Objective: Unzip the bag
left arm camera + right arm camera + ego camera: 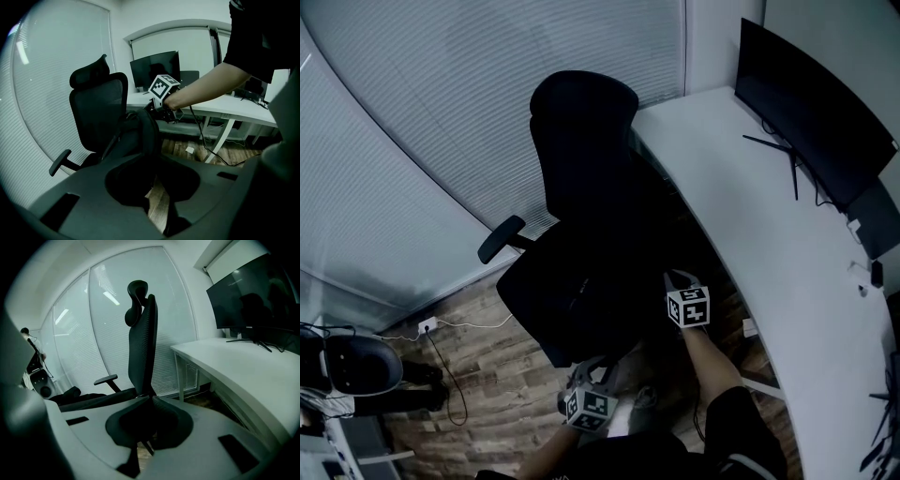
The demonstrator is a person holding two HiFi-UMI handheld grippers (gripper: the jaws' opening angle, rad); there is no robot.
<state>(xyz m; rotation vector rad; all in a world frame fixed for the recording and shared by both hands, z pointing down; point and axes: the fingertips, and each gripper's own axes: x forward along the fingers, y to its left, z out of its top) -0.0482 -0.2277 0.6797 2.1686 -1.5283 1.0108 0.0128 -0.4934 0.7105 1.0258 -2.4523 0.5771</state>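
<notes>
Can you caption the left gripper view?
Right gripper at the top of a black bag on an office chair.

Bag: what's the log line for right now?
bag: on chair | right gripper: beside bag's top | left gripper: at seat's front edge

Black short sleeve (pixel 253 37), with black-and-white marker cubes (pixel 688 307) (pixel 589 408).

Black chair (pixel 581 141) beside white desk (pixel 787 281)
</notes>
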